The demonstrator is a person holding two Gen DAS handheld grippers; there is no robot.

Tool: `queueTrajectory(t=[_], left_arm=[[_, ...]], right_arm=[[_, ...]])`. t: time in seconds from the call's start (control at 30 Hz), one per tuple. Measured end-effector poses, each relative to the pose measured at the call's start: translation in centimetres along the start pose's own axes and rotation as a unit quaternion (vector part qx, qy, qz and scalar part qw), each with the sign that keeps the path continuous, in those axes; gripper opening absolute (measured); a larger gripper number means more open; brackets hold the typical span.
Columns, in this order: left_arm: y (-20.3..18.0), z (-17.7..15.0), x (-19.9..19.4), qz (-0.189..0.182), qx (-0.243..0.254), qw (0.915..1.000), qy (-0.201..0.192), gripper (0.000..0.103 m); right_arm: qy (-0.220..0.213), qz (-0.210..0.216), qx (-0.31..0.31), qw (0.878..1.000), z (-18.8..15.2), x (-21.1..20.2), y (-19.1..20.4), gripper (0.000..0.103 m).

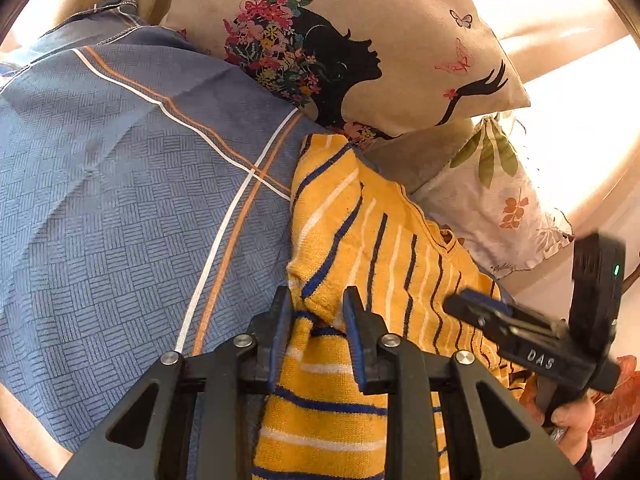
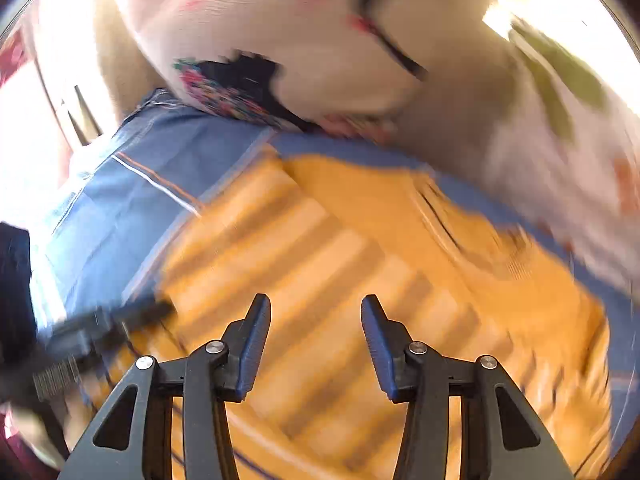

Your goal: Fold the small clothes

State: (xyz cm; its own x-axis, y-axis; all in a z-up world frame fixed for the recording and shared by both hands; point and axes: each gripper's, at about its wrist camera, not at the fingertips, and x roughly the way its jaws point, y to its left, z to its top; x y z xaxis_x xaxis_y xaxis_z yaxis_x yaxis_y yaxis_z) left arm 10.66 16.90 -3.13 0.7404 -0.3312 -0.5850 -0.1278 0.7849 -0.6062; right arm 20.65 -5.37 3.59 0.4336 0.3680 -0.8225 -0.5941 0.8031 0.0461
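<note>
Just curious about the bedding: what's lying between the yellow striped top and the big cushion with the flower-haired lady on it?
A strip of the blue checked sheet, plain in the left wrist view, reaches between the yellow striped top and the cushion.

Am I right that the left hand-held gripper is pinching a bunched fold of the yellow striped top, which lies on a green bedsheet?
Not quite: the bedsheet is blue, not green, as the left wrist view shows. The rest holds: the left hand-held gripper is pinching a bunched fold of the yellow striped top.
</note>
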Motion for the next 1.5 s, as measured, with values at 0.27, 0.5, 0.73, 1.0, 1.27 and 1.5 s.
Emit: queueTrajectory(t=[0.27, 0.5, 0.73, 1.0, 1.27, 1.5], left_arm=[[0.3, -0.1, 0.0, 0.0, -0.008, 1.0, -0.002, 0.043], [1.4, 0.1, 0.4, -0.017, -0.038, 0.9991, 0.001, 0.045], [0.0, 0.4, 0.9, 0.018, -0.001, 0.9998, 0.011, 0.048], [-0.8, -0.8, -4.6, 0.033, 0.003, 0.9994, 0.004, 0.048], [-1.9, -4.2, -11.3, -0.007, 0.014, 0.9998, -0.015, 0.05], [-2.3, -6.2, -12.4, -0.043, 0.004, 0.999, -0.001, 0.051]], right_arm=[[-0.039, -0.077, 0.254, 0.963, -16.0, -9.6, -21.1, 0.038], [-0.096, -0.154, 0.345, 0.921, -26.7, -20.7, -27.1, 0.06], [-0.113, -0.143, 0.255, 0.95, -32.4, -20.3, -21.8, 0.061], [-0.077, -0.163, 0.036, 0.983, -32.2, -15.8, -12.6, 0.062], [-0.116, -0.202, 0.161, 0.959, -30.5, -20.3, -21.7, 0.008], [-0.183, -0.24, 0.37, 0.879, -31.6, -29.6, -34.9, 0.008]])
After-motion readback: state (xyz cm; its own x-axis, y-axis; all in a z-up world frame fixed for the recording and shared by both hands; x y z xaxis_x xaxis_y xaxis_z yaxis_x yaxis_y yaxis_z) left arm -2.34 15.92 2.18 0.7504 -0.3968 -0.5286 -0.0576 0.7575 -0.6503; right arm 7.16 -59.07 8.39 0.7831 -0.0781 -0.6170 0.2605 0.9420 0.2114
